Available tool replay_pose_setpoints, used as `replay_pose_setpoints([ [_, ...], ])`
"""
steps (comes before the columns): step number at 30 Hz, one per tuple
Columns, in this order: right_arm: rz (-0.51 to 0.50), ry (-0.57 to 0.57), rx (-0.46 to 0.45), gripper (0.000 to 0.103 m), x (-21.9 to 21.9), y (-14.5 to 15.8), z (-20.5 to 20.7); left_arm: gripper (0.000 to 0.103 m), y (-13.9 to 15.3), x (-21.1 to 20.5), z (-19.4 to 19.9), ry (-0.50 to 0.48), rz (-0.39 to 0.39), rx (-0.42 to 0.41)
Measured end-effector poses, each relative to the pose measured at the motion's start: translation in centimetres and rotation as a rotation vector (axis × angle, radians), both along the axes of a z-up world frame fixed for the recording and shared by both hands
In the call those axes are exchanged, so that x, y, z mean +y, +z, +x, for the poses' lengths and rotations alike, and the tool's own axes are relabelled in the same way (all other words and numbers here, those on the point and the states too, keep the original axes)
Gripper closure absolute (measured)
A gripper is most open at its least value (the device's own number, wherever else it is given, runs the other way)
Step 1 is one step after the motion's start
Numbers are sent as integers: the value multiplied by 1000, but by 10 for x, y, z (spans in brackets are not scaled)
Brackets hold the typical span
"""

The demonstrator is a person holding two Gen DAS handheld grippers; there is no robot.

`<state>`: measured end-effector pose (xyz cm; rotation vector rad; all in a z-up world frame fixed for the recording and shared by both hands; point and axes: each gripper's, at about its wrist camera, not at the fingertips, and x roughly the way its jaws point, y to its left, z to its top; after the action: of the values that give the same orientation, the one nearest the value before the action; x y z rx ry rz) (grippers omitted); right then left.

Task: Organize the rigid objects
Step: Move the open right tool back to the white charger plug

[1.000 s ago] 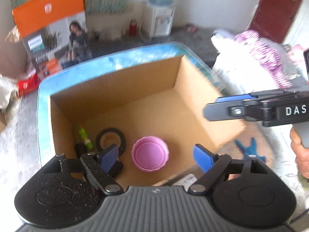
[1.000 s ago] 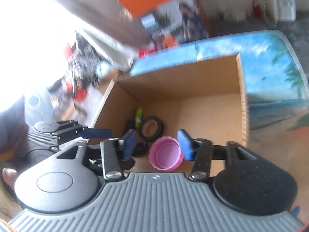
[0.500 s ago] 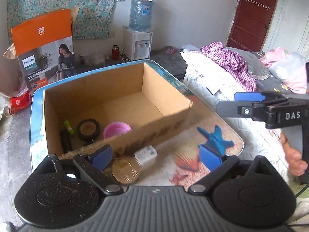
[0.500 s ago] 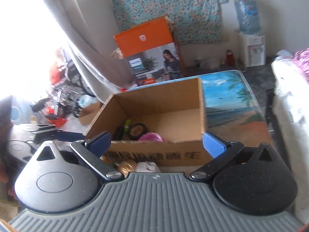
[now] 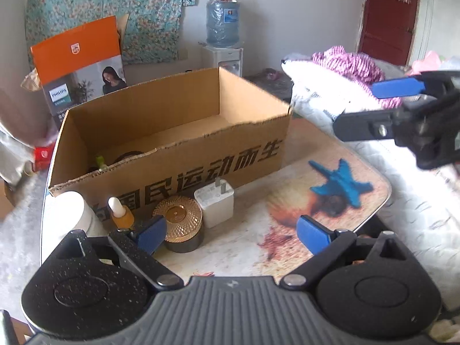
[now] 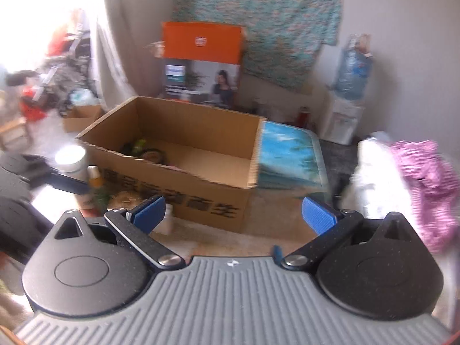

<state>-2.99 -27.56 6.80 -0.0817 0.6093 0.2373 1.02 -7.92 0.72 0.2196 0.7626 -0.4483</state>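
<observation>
An open cardboard box point(image 5: 178, 155) stands on the printed table point(image 5: 258, 230); a black tape roll point(image 5: 126, 156) and a green item point(image 5: 100, 161) show inside it. In front of the box sit a gold-lidded jar point(image 5: 178, 218), a white charger plug point(image 5: 214, 201), a small amber dropper bottle point(image 5: 120, 214) and a white jar point(image 5: 74, 210). A blue toy plane point(image 5: 342, 184) lies on the table's right side. My left gripper point(image 5: 233, 234) is open, low over the table, its left pad beside the gold jar. My right gripper point(image 6: 234, 214) is open and empty, facing the box point(image 6: 178, 161); it also shows from the side point(image 5: 402, 109).
An orange product box point(image 5: 80, 63) and a water dispenser point(image 5: 222, 28) stand behind the table. A bed with striped pink cloth point(image 5: 350, 63) lies to the right, close to the table edge. Clutter and a small carton point(image 6: 80, 115) sit on the floor at left.
Both grippers pulled back from above the box to in front of it. The right gripper opened wide and left the pink cup in the box. The objects in front of the box came into view.
</observation>
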Motion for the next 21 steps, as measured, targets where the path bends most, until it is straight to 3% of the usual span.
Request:
replay_pose_setpoints([
  [6,329,-14,173,1,-9,-38,37,10,-22,-9,5,-32,54,-41],
  [11,492,-22,282,4,-5,-75,71,24,-29,-14,21,-50,67,-41],
  [14,547,-25,332,17,-1,-92,90,32,-32,-16,33,-52,69,-28],
  [16,577,-25,361,33,2,-101,101,33,-34,-18,41,-51,69,-10],
  [21,649,-21,425,52,4,-121,122,35,-39,-23,54,-54,78,15],
])
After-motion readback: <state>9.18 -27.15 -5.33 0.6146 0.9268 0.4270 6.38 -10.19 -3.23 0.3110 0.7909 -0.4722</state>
